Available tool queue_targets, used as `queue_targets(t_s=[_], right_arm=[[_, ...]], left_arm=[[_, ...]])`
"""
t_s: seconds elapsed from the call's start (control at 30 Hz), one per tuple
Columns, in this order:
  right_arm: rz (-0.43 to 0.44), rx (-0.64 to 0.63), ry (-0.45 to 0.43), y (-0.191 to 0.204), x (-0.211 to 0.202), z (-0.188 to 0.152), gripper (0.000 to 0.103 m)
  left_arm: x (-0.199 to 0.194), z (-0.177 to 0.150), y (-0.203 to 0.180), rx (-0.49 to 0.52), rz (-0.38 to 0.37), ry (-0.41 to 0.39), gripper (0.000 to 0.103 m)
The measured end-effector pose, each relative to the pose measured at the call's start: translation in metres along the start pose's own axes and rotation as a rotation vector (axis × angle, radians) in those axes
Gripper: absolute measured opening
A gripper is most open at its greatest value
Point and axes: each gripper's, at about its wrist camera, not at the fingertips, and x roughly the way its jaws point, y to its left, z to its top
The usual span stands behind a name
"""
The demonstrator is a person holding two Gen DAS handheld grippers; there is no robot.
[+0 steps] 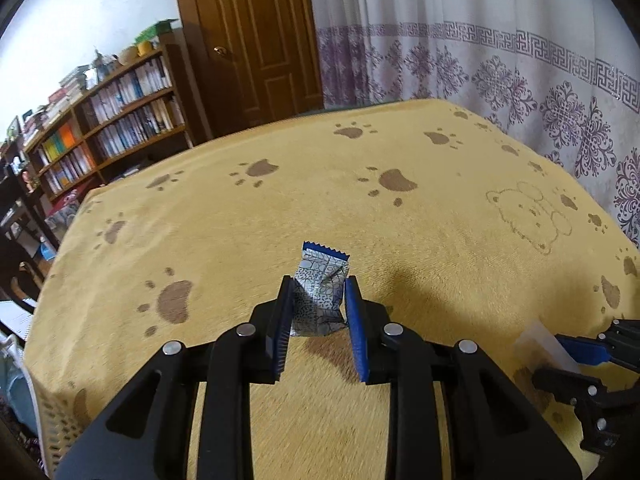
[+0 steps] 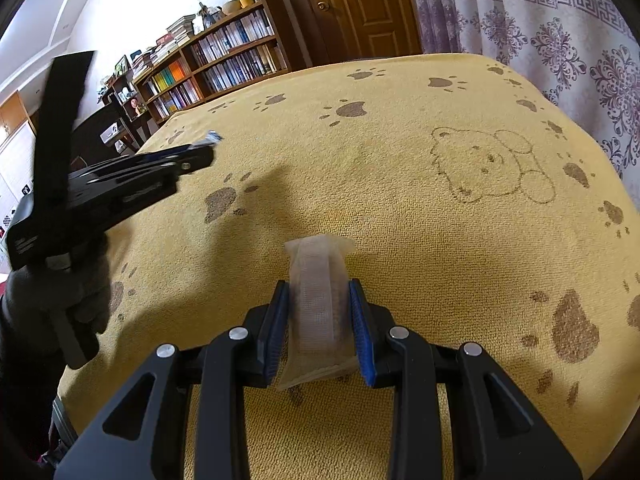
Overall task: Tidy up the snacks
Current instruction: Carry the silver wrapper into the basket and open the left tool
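My left gripper [image 1: 318,288] is shut on a small silver-and-blue patterned snack packet [image 1: 320,292], held just above the yellow paw-print blanket [image 1: 280,208]. My right gripper [image 2: 318,292] is shut on a translucent, pale snack packet [image 2: 318,304] with brown contents, also over the blanket. In the left wrist view the right gripper [image 1: 560,350] and its pale packet [image 1: 540,340] show at the lower right edge. In the right wrist view the left gripper [image 2: 200,148] appears at the left, held by a grey-gloved hand [image 2: 52,300], with the blue packet tip [image 2: 212,138] sticking out.
The yellow blanket [image 2: 400,200] covers a table and carries brown paw prints and a bear outline. Beyond it stand a wooden bookshelf [image 1: 108,120], a brown door [image 1: 256,40] and a patterned curtain [image 1: 500,60]. Clutter lies past the table's left edge.
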Motion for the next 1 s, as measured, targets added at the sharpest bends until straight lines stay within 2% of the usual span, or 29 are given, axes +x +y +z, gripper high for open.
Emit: queue_targets(t_s=[0.4, 0.63, 1.0], right_arm=[[-0.024, 0.021, -0.011, -0.001, -0.004, -0.001, 0.031], [0.017, 0.043, 0.004, 0.007, -0.007, -0.004, 0.031], [0.066, -0.006, -0.025, 0.038, -0.024, -0.005, 0.031]], left_arm=[[-0.049, -0.015, 0.017, -0.032, 0.050, -0.044, 0.026], [-0.070, -0.027, 0.025, -0.047, 0.063, -0.064, 0.026], [-0.090, -0.041, 0.037, -0.066, 0.078, -0.070, 0.026]])
